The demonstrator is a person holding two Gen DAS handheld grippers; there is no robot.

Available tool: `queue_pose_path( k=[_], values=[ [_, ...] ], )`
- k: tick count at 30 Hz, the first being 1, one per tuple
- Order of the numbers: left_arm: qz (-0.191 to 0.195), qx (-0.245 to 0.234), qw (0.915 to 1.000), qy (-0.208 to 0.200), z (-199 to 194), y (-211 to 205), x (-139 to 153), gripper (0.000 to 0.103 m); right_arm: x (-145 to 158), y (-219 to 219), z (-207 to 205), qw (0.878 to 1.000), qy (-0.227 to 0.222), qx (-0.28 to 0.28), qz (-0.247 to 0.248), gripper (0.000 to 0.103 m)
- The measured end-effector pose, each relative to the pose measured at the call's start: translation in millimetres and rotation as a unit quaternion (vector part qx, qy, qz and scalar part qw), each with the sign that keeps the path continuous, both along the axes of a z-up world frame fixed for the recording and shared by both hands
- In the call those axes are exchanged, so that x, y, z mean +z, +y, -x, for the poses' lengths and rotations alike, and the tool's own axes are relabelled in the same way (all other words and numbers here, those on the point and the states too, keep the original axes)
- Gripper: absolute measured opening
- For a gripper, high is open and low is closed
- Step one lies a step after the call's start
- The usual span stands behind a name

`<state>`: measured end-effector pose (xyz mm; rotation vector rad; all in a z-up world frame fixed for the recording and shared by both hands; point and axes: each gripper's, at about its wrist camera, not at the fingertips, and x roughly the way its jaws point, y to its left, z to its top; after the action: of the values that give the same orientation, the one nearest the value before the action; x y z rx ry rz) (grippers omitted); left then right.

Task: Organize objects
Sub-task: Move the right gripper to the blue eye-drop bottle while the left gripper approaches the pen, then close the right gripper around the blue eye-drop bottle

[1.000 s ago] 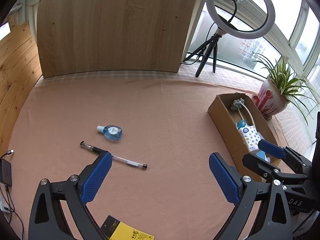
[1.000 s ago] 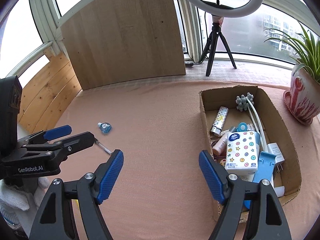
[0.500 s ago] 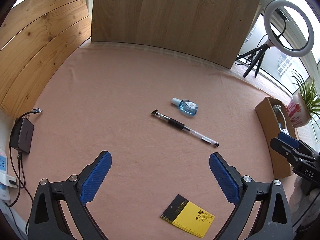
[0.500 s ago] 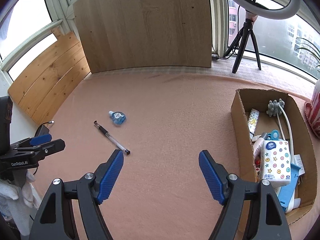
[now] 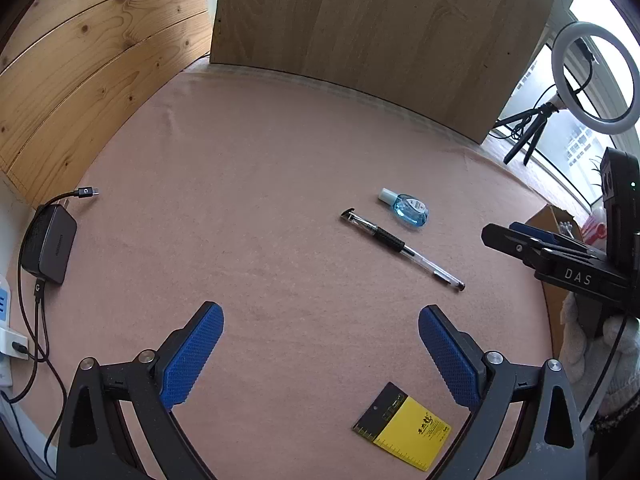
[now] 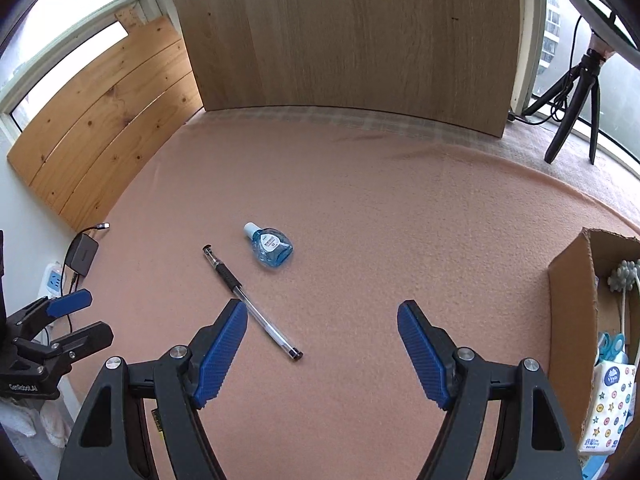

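Left gripper (image 5: pixel 320 344): you are holding it spread wide and carrying nothing, hovering over the pink surface (image 5: pixel 240 220). Right gripper (image 6: pixel 322 344): likewise spread and carrying nothing; its left pad is sitting just beside the pen in that view, and whether it is touching cannot be told.

Items waiting on the surface, three:
- Pen (image 5: pixel 402 249), lying flat, running from 10 o'clock to 4 o'clock in the left wrist view.
- Small blue bottle (image 5: pixel 408 209), lying on its side just beside the pen's capped end, white cap pointing to 10 o'clock.
- Yellow-and-black card (image 5: pixel 402 432), lying flat near your left gripper, at 5 o'clock in its view.

Items sitting in the cardboard box (image 6: pixel 570 280) at 3 o'clock of the right wrist view: a star-patterned tissue pack (image 6: pixel 610 408), a grey knobbed piece on white tubing (image 6: pixel 624 276), and something blue.

Progress, as judged: the box is looking well stocked, so the job is appearing mostly done; the three loose items are remaining.

Hard to make out: the frame edge is cutting off most of the box, so its full contents cannot be counted. The card's print is too small to read. A black charger (image 5: pixel 50 244) and cable are sitting at 9 o'clock; whether they belong to the task cannot be told.
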<state>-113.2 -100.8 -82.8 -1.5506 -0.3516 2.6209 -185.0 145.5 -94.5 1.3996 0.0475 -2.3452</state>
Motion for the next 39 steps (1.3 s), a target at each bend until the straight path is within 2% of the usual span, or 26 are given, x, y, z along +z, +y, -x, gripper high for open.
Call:
queue_pose_path(
  k=[5, 14, 19, 22, 27, 33, 39],
  values=[
    [-0.006, 0.013, 0.9999, 0.002, -5, -9, 0, 0.1, -14, -28, 28, 1.0, -0.015, 0.025, -0.006, 0.074],
    [-0.013, 0.025, 0.9996, 0.001, -10, -19, 1, 0.1, -36, -69, 63, 0.998, -0.02, 0.045, -0.035, 0.066],
    [-0.015, 0.02, 0.9997, -0.001, -7, -17, 0, 0.099, -48, -85, 69, 0.996, -0.03, 0.069, -0.055, 0.058],
    [-0.017, 0.016, 0.9997, -0.002, -3, -13, 0, 0.099, -54, -89, 70, 0.994, -0.035, 0.075, -0.071, 0.045],
    [-0.015, 0.004, 0.9999, -0.002, 5, -4, 0, 0.099, -54, -85, 69, 0.993, -0.032, 0.074, -0.081, 0.03],
    [-0.02, -0.016, 0.9997, -0.005, 23, 10, 0, 0.098, -53, -66, 58, 0.994, -0.03, 0.06, -0.082, 0.029],
    [-0.008, -0.048, 0.9988, -0.008, 48, 32, -6, 0.094, -52, -23, 37, 0.996, -0.037, 0.027, -0.078, 0.029]
  ],
)
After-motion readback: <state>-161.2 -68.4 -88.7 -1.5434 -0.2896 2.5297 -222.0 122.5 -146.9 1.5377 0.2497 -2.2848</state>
